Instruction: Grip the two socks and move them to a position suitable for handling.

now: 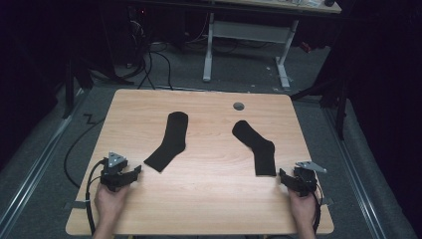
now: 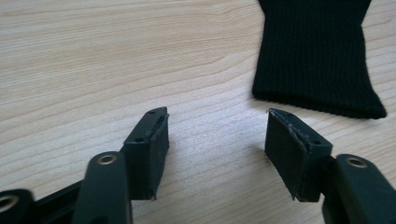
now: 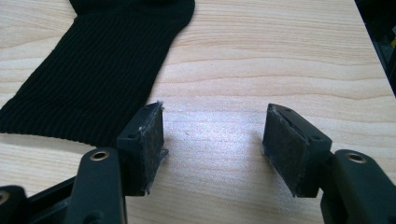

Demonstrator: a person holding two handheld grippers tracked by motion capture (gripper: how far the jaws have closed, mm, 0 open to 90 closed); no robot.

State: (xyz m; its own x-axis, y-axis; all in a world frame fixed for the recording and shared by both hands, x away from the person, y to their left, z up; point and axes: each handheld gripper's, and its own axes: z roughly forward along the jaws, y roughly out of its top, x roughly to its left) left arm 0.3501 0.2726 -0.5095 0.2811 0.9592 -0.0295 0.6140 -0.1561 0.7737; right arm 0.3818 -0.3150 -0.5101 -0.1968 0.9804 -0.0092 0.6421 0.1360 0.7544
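Two black socks lie flat on the light wooden table (image 1: pixel 209 164). The left sock (image 1: pixel 169 140) runs from mid-table down toward the left; its ribbed cuff (image 2: pixel 317 60) lies just beyond my left gripper (image 2: pixel 217 135), up and to the right of the jaws. My left gripper (image 1: pixel 133 172) rests near the front left corner, open, bare wood between its pads. The right sock (image 1: pixel 256 146) ends with its cuff (image 3: pixel 93 88) just ahead and left of my right gripper (image 3: pixel 212 135). That gripper (image 1: pixel 283 175), near the front right corner, stands open with nothing in it.
A round grey grommet (image 1: pixel 239 106) sits in the table near its far edge. Beyond the table stand a white desk frame (image 1: pixel 249 35) and loose cables (image 1: pixel 149 64) on the grey floor. A person's hands (image 1: pixel 107 201) hold both grippers at the front edge.
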